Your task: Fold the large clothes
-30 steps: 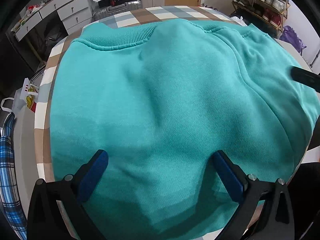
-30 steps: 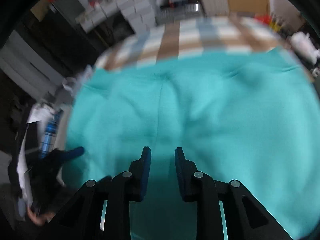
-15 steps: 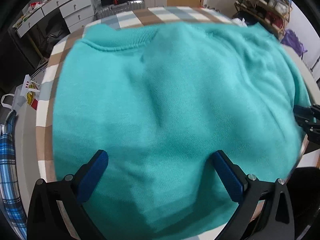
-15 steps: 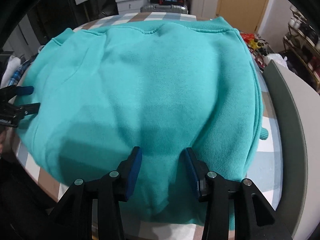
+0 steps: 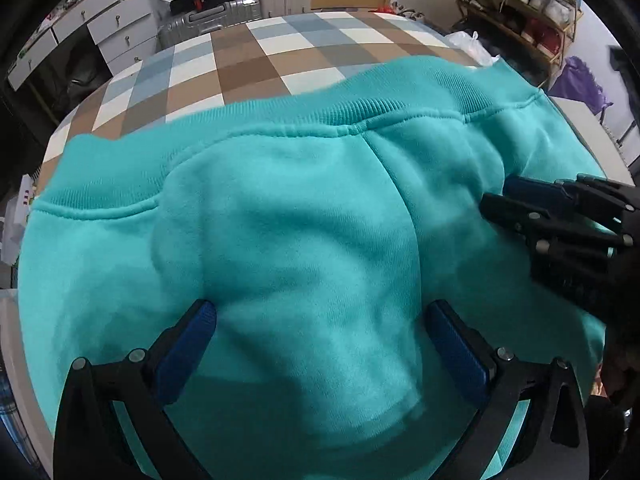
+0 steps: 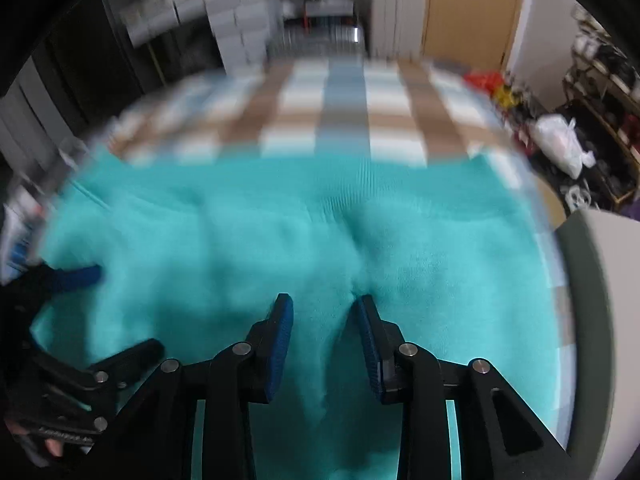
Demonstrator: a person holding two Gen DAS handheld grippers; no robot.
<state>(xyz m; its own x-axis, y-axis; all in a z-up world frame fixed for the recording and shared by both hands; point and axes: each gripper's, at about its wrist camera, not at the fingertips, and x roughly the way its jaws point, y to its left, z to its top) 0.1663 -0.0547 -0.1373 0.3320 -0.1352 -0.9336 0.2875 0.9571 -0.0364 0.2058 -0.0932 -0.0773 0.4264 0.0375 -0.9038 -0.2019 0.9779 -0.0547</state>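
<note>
Surface: a table (image 5: 256,64) is wearing a checked cloth in brown, white and grey-blue.
Lying on it: a teal sweatshirt (image 5: 288,232) is spreading across the near part, ribbed hem facing the far side.

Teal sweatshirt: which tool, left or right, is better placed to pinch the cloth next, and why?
Probably the right tool: its narrow jaws already straddle a raised ridge of the teal sweatshirt. The left tool stands wide open over flat cloth.

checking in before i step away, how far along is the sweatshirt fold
Partly done: the teal sweatshirt lies as a compact doubled bundle on the checkered table. In hand: right gripper, jaws just narrowed, straddles a fabric ridge; left gripper hovers open. Left: final fold, smoothing.
</note>
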